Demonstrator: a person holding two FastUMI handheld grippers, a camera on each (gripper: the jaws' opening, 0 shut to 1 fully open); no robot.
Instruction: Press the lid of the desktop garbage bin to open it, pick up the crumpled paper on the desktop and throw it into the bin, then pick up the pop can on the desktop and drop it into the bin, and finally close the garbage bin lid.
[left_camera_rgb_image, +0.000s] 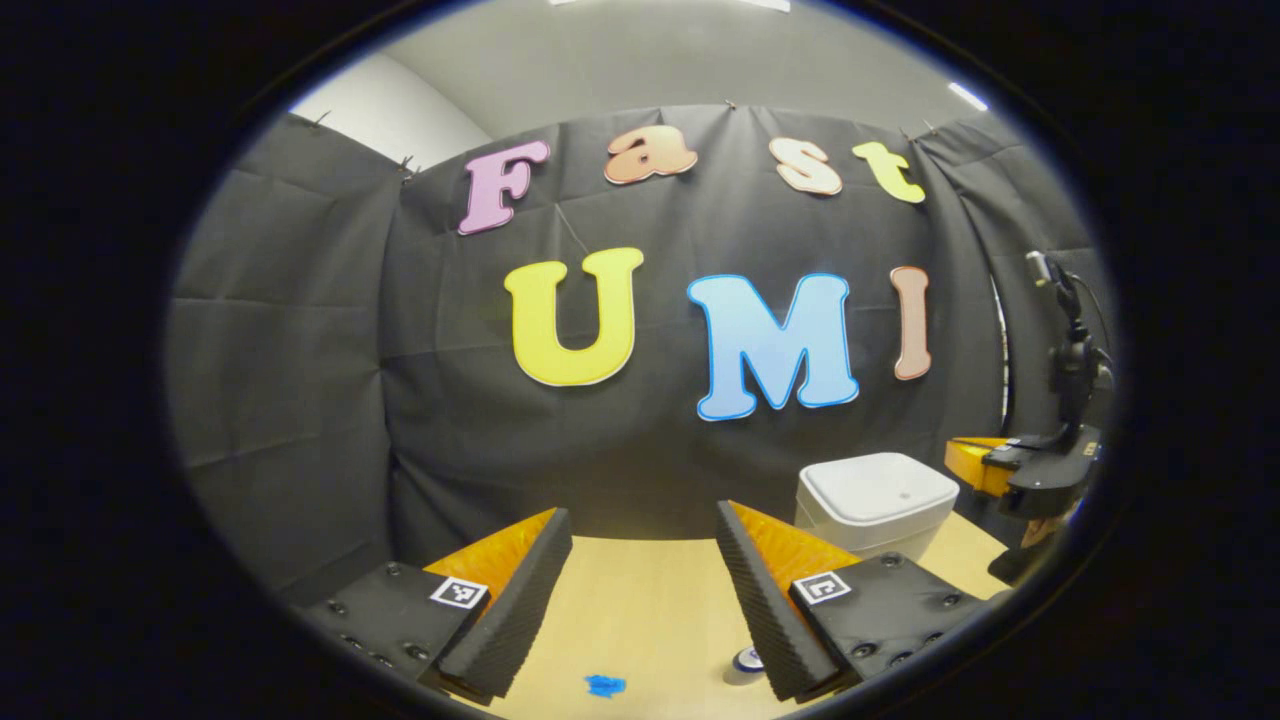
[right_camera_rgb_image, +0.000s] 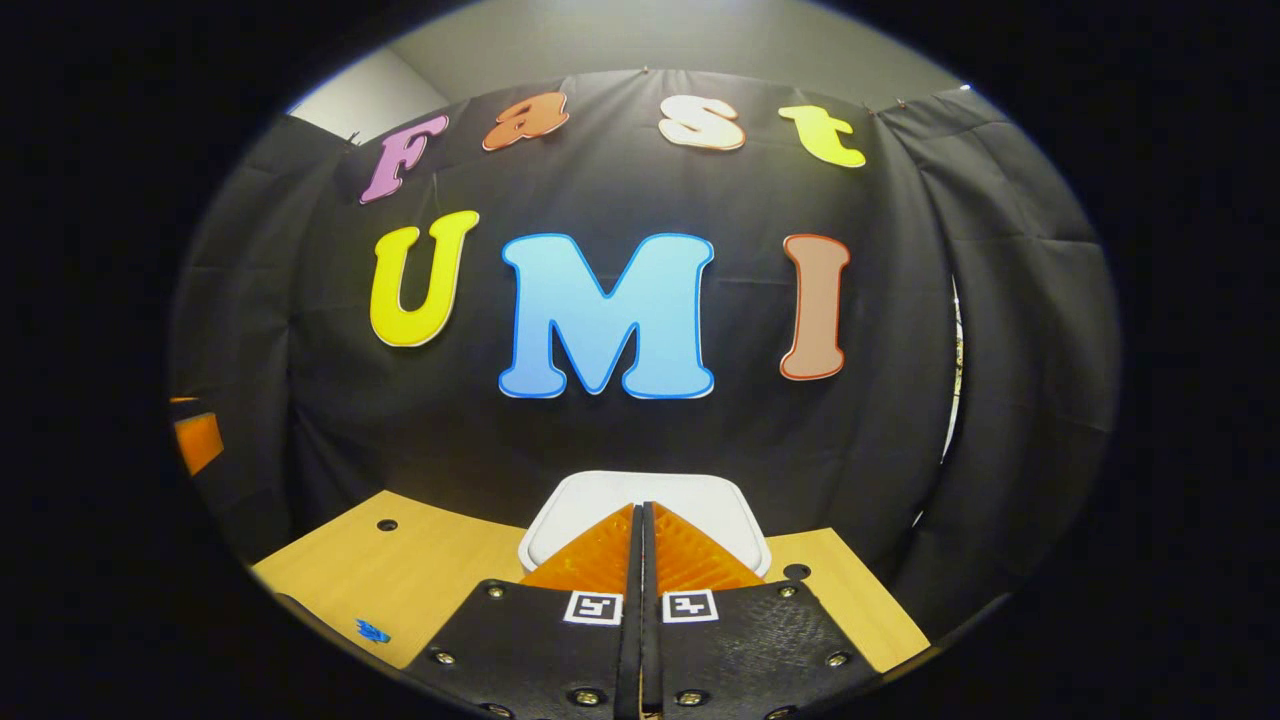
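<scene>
Directly ahead of the right hand-held gripper, fingers pressed together empty, sits the white plastic lidded bin; left hand-held gripper gapes wide.

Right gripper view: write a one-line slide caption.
Right gripper, fingers closed together, poised above the white bin's shut lid on the wooden table.

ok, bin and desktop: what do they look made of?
Bin: looks like white moulded plastic, smooth, faintly glossy, with rounded corners and a soft highlight on the lid.
Desktop: pale wood or wood-look laminate, matte, faint grain; which one isn't clear.
</scene>
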